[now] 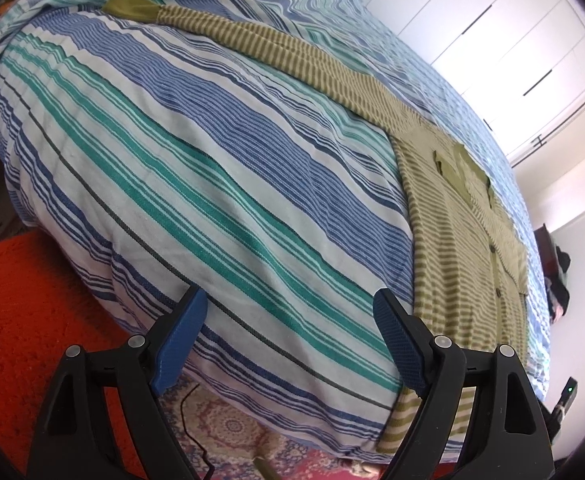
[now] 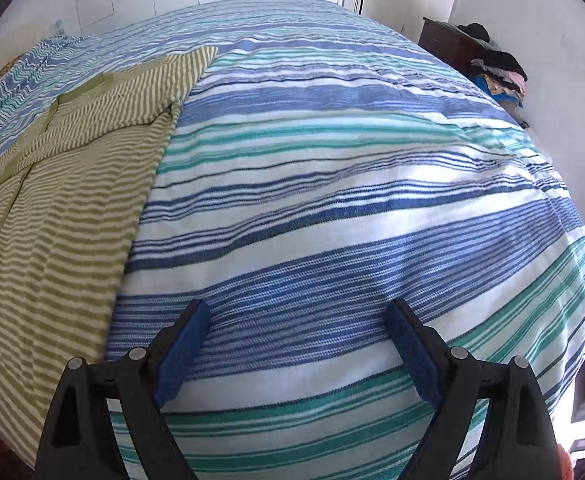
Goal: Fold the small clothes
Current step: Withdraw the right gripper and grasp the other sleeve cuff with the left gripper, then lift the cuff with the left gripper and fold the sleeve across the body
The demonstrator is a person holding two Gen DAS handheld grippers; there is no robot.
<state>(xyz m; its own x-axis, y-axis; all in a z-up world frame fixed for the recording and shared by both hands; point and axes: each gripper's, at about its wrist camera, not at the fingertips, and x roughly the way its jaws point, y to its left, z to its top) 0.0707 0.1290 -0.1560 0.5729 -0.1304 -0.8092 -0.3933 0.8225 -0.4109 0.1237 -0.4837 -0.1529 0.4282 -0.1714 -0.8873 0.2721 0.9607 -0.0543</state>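
Bed surface: striped bedspread (image 1: 220,184) in blue, teal and white covers the whole bed and fills most of both wrist views.
Left gripper (image 1: 290,300): jaws spread wide, nothing between the blue pads (image 1: 180,344); it hangs over the near edge of the bed, angled down at the bedspread, not touching any cloth.
Right gripper (image 2: 298,312): jaws spread wide and empty, blue pads (image 2: 182,356) over bare bedspread; the garment lies well to its left.
Floor, left view: orange rug (image 1: 24,320) at lower left, patterned carpet (image 1: 232,428) under the bed edge, with a thin black cable (image 1: 190,420) lying on it.
Task garment: olive-and-cream striped shirt (image 1: 464,264) lies flat on the bedspread, button front up, its hem draping over the near bed edge just right of the left gripper.
Sleeve (image 1: 260,40): stretched out straight across the bed, away from the body of the shirt, ending in a plain olive cuff (image 1: 130,6).
Collar (image 1: 458,166): plain olive, at the far end of the button placket.
Right view of shirt (image 2: 60,208): occupies the left side; the other sleeve is folded over the body.
Background: white wardrobe doors (image 1: 488,24) beyond the bed; a pile of clothes (image 2: 496,68) on dark furniture against the far wall.
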